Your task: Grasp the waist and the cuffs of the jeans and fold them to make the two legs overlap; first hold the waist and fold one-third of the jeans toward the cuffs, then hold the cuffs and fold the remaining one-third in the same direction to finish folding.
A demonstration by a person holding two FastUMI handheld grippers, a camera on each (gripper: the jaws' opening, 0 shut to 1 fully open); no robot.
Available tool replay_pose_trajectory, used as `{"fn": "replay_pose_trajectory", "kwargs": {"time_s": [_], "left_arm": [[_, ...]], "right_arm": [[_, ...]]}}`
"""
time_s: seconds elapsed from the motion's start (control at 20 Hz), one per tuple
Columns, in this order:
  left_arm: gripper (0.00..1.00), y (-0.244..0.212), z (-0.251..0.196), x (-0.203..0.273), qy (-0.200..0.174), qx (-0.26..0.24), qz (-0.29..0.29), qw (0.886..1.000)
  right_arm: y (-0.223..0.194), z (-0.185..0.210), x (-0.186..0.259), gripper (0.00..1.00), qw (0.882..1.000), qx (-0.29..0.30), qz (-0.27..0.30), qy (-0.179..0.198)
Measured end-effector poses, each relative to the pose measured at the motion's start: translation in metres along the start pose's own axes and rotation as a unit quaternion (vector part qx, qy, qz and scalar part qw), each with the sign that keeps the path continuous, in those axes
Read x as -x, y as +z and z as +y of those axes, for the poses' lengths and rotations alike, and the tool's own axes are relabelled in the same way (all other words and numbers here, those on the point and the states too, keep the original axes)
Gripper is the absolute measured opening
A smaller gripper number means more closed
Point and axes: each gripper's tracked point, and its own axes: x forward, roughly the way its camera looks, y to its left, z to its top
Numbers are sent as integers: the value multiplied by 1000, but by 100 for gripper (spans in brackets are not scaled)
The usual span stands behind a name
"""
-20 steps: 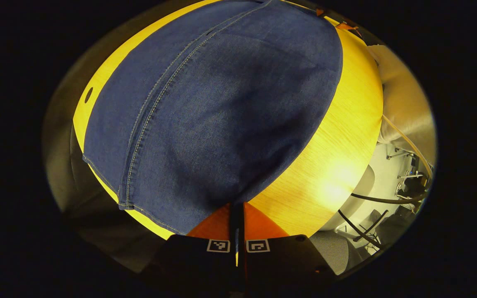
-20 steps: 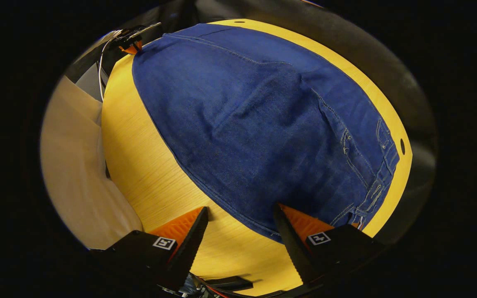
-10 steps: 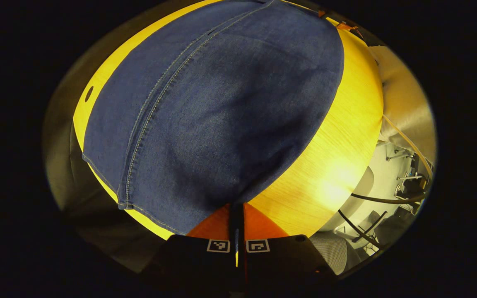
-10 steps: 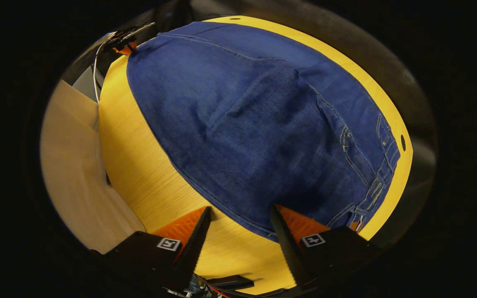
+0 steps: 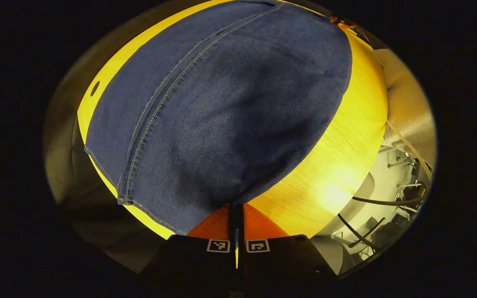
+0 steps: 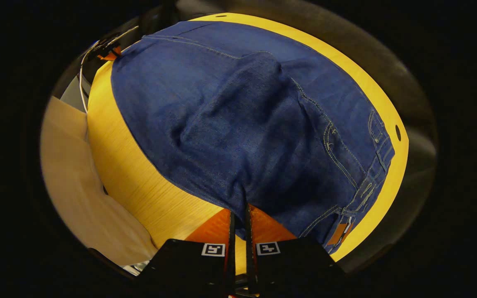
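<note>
The jeans [image 6: 238, 124] lay flat along the table [image 6: 139, 182], long axis running from one tool to the other. Right tool [image 6: 238, 225] was pinched closed on the near edge by the waist [image 6: 371, 182]; left tool [image 5: 237, 215] was clamped on the cuff [image 5: 147, 207] end. The waistband showed in the right gripper view, the hem stitching in the left gripper view.
</note>
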Motion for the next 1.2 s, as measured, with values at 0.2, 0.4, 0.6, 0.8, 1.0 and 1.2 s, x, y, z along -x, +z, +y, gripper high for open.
{"fn": "replay_pose_trajectory", "kwargs": {"time_s": [0.2, 0.4, 0.6, 0.8, 1.0, 1.2], "left_arm": [[0, 0, 0, -1, 14, 12, -5, 1000], [1, 2, -1, 0, 58, 33, -33, 997], [0, 0, 3, 0, 140, 67, -69, 985], [0, 14, 19, 28, 191, 227, -127, 947], [0, 38, 50, 77, 248, 316, -171, 900], [0, 70, 82, 120, 315, 330, -196, 868]], "right_arm": [[3, -1, 4, 3, 999, -27, -25, -7], [0, -6, 3, 3, 994, -70, -70, -39], [-1, -4, 6, 0, 988, -122, -74, -64], [16, -14, 31, 3, 966, -206, -120, -99], [67, -57, 95, 2, 920, -295, -218, -140], [130, -98, 136, 2, 898, -301, -272, -169]]}}
